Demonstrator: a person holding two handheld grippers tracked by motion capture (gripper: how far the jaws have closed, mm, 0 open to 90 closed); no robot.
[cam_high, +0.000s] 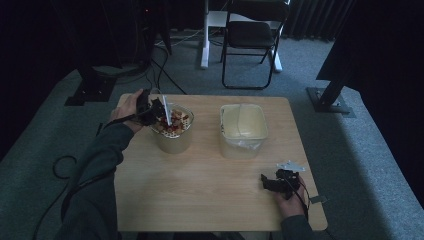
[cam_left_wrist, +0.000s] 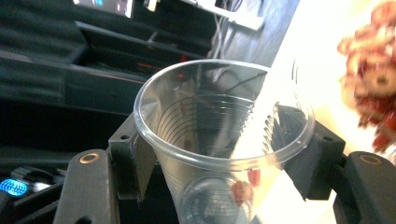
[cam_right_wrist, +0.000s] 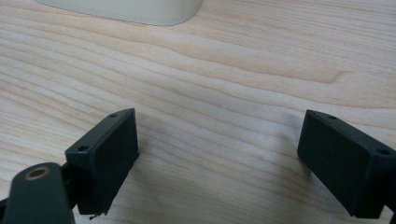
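The left gripper (cam_left_wrist: 224, 154) grips a clear plastic cup (cam_left_wrist: 219, 140), its two black jaws pressed against the cup's sides in the middle of the left gripper view; the cup is tipped so its open rim faces the camera, and two or three small red pieces (cam_left_wrist: 243, 189) lie near its bottom. In the high view the same left gripper (cam_high: 152, 111) sits in the upper left of the frame, holding the cup (cam_high: 166, 112) tilted over the rim of a cream container (cam_high: 175, 140) whose perforated insert holds a heap of red and pale bits (cam_high: 172, 122); those bits show blurred at the right edge of the left gripper view (cam_left_wrist: 373, 70). To the right of it, near the middle of the frame and well apart, stands a second cream container (cam_high: 243, 131) with a clear liner. The right gripper (cam_high: 270, 182) rests low at the lower right of the wooden table (cam_high: 200, 185), jaws spread wide with nothing between them; in the right gripper view they stand apart over bare wood grain (cam_right_wrist: 219, 154), with the base of a cream container (cam_right_wrist: 126, 9) at the top edge.
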